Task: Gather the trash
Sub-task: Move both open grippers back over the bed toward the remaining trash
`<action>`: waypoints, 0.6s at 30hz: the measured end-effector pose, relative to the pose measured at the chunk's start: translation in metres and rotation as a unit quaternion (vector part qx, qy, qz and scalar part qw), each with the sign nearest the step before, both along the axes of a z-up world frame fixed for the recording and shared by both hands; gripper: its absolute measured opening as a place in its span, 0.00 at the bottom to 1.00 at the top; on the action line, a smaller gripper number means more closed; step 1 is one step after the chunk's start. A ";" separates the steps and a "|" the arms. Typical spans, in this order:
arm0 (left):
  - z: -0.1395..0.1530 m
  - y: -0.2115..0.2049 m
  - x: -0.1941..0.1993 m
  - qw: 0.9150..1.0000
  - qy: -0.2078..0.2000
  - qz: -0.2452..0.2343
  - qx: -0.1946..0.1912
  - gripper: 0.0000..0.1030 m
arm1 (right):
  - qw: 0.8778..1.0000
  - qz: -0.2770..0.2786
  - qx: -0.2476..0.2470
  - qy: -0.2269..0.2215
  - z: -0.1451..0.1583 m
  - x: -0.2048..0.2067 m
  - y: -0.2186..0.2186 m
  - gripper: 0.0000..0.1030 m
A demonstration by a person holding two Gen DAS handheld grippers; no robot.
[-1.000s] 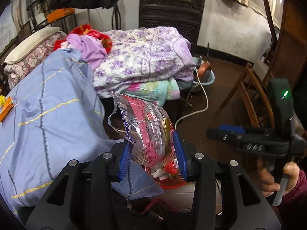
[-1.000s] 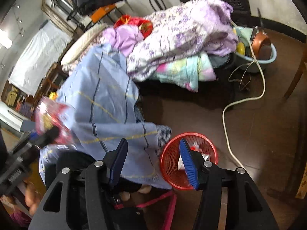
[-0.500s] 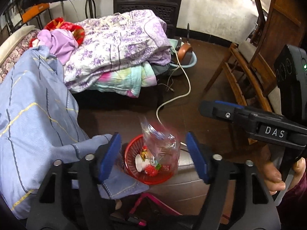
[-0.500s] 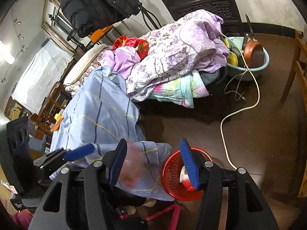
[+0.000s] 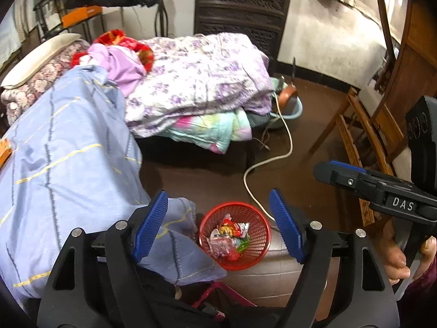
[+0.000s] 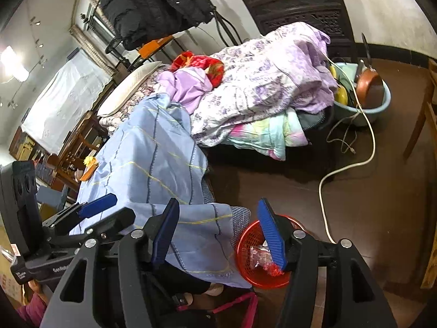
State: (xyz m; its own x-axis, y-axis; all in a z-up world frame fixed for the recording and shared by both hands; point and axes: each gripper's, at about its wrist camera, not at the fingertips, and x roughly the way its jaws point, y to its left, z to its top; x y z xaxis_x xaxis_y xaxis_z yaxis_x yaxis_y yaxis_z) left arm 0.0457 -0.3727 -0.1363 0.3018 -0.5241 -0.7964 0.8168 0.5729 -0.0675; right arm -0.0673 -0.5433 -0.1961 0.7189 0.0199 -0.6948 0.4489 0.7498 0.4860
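Note:
A red mesh trash basket (image 5: pixel 256 257) stands on the brown floor and holds several wrappers, with a clear plastic snack bag (image 5: pixel 221 244) on top. My left gripper (image 5: pixel 218 227) is open and empty, high above the basket. My right gripper (image 6: pixel 218 232) is open and empty; the basket (image 6: pixel 245 248) sits low behind its right finger, and the bag (image 6: pixel 259 255) shows inside. The right gripper also shows at the right edge of the left wrist view (image 5: pixel 322 169), and the left gripper at the lower left of the right wrist view (image 6: pixel 106 213).
A blue striped sheet (image 5: pixel 62 164) covers furniture left of the basket. A bed with purple floral quilts (image 5: pixel 196 82) lies beyond. A white cable (image 5: pixel 273 158) runs across the floor. A wooden chair (image 5: pixel 363 142) stands at the right. A blue basin (image 6: pixel 363 101) holds pans.
My left gripper opened and let go of the plastic snack bag, which fell into the red basket. The right gripper stayed open and shifted slightly.

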 end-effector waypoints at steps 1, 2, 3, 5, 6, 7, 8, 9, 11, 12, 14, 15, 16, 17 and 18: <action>0.002 0.003 0.001 1.000 -0.001 0.004 -0.003 0.74 | 1.000 0.002 -0.002 -0.001 0.002 0.001 0.002 0.60; 0.005 0.008 0.003 1.000 -0.002 0.009 -0.008 0.74 | 1.000 0.006 -0.006 -0.002 0.006 0.003 0.006 0.60; 0.008 0.013 0.004 1.000 -0.003 0.013 -0.012 0.74 | 1.000 0.008 -0.008 -0.003 0.008 0.003 0.008 0.61; 0.015 0.023 0.006 0.999 -0.008 0.023 -0.022 0.74 | 1.000 0.015 -0.014 -0.007 0.015 0.006 0.015 0.62; 0.019 0.029 0.007 0.999 -0.012 0.029 -0.027 0.74 | 1.000 0.019 -0.019 -0.009 0.020 0.007 0.020 0.63; 0.022 0.035 0.008 0.999 -0.015 0.034 -0.031 0.74 | 1.000 0.020 -0.021 -0.010 0.022 0.008 0.023 0.65; 0.025 0.039 0.009 0.999 -0.017 0.038 -0.035 0.74 | 0.999 0.024 -0.025 -0.011 0.025 0.009 0.027 0.65; 0.029 0.046 0.010 0.998 -0.020 0.045 -0.040 0.74 | 0.999 0.027 -0.028 -0.012 0.029 0.010 0.030 0.66; 0.035 0.059 0.012 0.997 -0.026 0.057 -0.049 0.74 | 0.998 0.038 -0.036 -0.016 0.036 0.014 0.039 0.67; 0.037 0.066 0.013 0.996 -0.029 0.064 -0.053 0.75 | 0.998 0.045 -0.042 -0.018 0.041 0.016 0.046 0.68; 0.042 0.080 0.015 0.995 -0.034 0.078 -0.061 0.76 | 0.997 0.054 -0.049 -0.021 0.047 0.020 0.054 0.69; 0.044 0.087 0.017 0.994 -0.035 0.085 -0.065 0.76 | 0.996 0.060 -0.054 -0.023 0.051 0.023 0.061 0.70; 0.046 0.098 0.021 0.992 -0.037 0.096 -0.070 0.77 | 0.996 0.063 -0.056 -0.025 0.054 0.025 0.065 0.70; 0.048 0.105 0.022 0.991 -0.037 0.102 -0.073 0.77 | 0.996 0.068 -0.057 -0.026 0.057 0.028 0.071 0.71; 0.049 0.115 0.026 0.990 -0.037 0.112 -0.078 0.78 | 0.995 0.073 -0.059 -0.027 0.059 0.030 0.075 0.71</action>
State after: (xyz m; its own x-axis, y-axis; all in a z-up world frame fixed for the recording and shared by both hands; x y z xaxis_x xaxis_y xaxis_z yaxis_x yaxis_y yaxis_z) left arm 0.0716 -0.2576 -0.0876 0.4788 -0.5518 -0.6829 0.6765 0.7276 -0.1137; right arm -0.0370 -0.4678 -0.1372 0.7505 0.0476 -0.6592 0.3070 0.8581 0.4115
